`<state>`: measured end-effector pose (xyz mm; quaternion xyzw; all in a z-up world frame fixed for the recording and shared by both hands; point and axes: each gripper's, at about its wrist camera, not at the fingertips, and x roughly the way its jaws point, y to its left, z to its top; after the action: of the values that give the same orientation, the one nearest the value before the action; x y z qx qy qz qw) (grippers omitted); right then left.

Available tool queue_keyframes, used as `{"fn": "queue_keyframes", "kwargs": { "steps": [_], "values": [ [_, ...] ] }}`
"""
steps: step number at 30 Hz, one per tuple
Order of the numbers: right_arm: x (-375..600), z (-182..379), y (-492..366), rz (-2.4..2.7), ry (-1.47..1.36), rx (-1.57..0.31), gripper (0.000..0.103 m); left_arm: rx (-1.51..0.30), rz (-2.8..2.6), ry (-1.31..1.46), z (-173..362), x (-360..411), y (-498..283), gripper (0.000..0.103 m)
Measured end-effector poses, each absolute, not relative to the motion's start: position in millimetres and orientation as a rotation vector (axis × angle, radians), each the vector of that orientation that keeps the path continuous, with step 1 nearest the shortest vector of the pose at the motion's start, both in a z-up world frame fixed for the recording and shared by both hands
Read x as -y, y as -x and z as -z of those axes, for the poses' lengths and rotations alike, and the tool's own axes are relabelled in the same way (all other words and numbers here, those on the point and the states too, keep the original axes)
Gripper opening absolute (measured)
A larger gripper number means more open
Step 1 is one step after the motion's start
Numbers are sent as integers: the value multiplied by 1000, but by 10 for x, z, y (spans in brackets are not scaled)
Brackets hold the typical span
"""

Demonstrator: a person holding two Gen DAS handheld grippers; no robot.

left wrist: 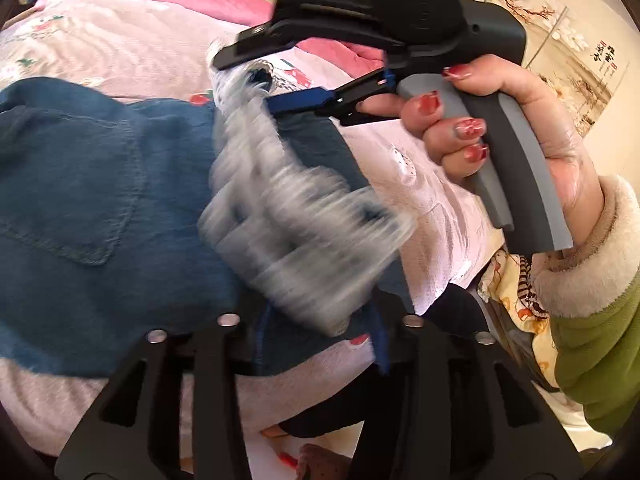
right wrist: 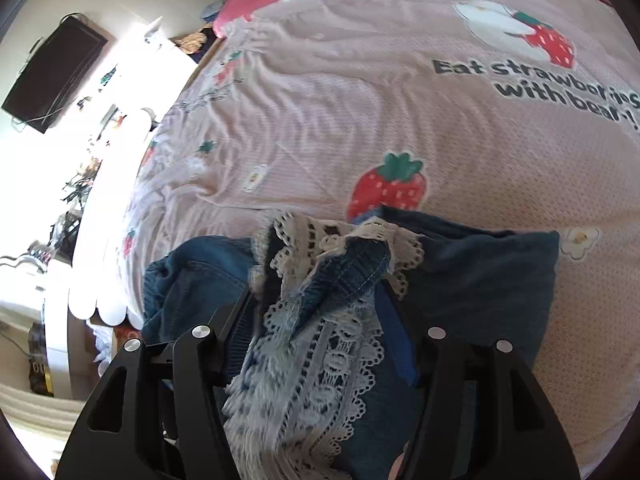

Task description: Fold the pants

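While both tools gape, lace-trimmed pants lie on bedspread — no containers.

Pants lie on the bedspread.

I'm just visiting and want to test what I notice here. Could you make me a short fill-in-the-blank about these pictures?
1. The pants on the bed are made of blue ____.
2. Their hems carry white ____ trim.
3. The pink bedspread shows a red ____ just beyond the pants.
4. The sleeve by the right gripper is ____ with a cream cuff.

Missing words: denim; lace; strawberry; green
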<state>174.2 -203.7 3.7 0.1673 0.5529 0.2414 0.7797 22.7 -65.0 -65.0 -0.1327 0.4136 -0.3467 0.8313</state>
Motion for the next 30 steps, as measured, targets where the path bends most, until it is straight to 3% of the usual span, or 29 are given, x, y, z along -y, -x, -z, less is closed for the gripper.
{"fn": "queue_keyframes", "kwargs": {
  "steps": [6, 8, 11, 17, 20, 23, 24, 25, 26, 28, 30],
  "values": [
    [2095, -174, -1602, -561, -282, -1131, 67, -889, 698, 309, 679, 466, -144, 50],
    [2138, -170, -1563, -551, -248, -1117, 67, -871, 664, 294, 626, 381, -102, 61],
    [2222, -167, -1532, -531, -193, -1087, 68, -834, 643, 304, 522, 177, -84, 65],
    [2089, -198, -1667, -554, -167, -1039, 68, -827, 564, 311, 457, 70, -224, 65],
    [1926, -158, -1794, -548, -144, -1046, 68, -780, 559, 225, 308, 204, -203, 54],
    [1776, -57, -1904, -515, -66, -1071, 68, -815, 557, 162, 318, 357, -250, 51],
    [1742, -21, -1919, -511, -41, -1082, 64, -837, 548, 149, 354, 389, -280, 49],
    [1702, 13, -1925, -508, -3, -1088, 49, -863, 552, 150, 409, 420, -312, 44],
    [1675, 49, -1920, -503, 32, -1088, 41, -881, 556, 147, 443, 425, -334, 35],
    [1662, 123, -1909, -528, 43, -1095, 16, -894, 546, 118, 494, 460, -340, 27],
    [1679, 136, -1873, -532, 51, -1083, 9, -893, 541, 101, 507, 475, -321, 22]
  ]
}}
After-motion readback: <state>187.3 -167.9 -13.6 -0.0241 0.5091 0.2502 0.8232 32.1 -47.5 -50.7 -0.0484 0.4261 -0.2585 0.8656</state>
